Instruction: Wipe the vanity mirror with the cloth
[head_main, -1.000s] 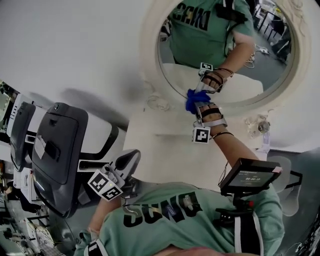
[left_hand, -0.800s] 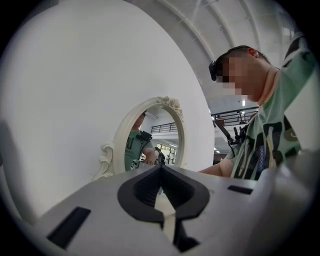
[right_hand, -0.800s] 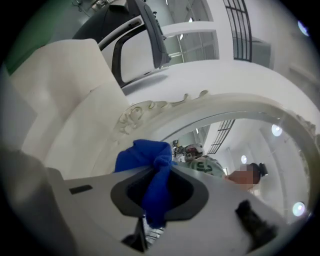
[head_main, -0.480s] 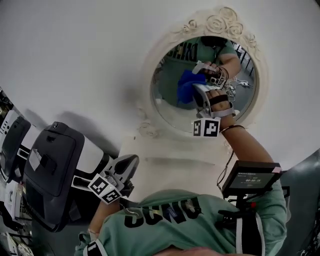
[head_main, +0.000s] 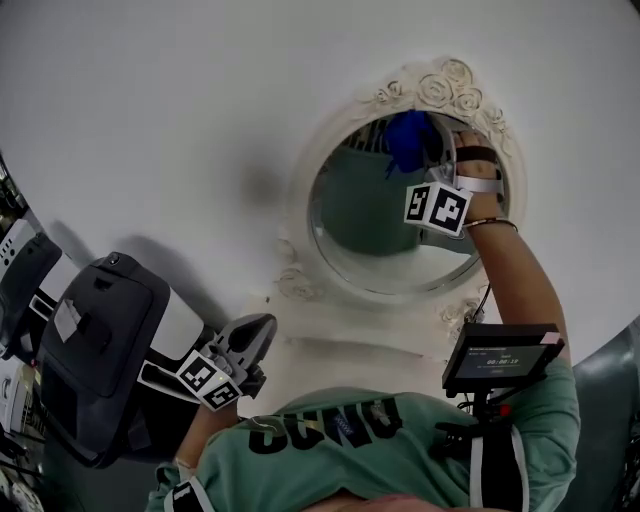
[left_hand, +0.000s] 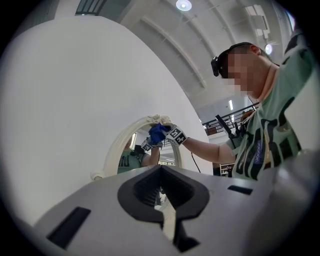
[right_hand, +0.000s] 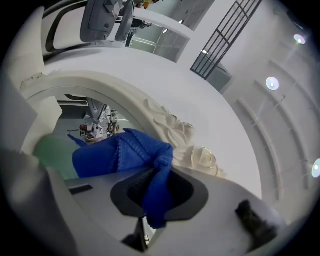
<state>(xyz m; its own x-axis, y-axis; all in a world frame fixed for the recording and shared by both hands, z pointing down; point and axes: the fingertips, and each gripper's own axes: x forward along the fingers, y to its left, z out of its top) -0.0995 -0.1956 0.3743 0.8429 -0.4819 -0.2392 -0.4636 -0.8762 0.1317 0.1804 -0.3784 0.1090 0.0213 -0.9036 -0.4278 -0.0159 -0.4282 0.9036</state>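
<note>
The right claw (head_main: 428, 152) has swept from the mirror's lower rim, where it was a second ago, up to its very top. Nearest, the left claw (head_main: 257, 334) hangs low by the person's chest, closed on nothing, beside the pale surface (head_main: 340, 345). Farther off, the raised right claw pinches the blue cloth (head_main: 408, 138), held at the vanity mirror (head_main: 370, 215) just under the rose carvings (head_main: 440, 88). The upward stroke looks finished; the left of the glass probably remains to wipe
</note>
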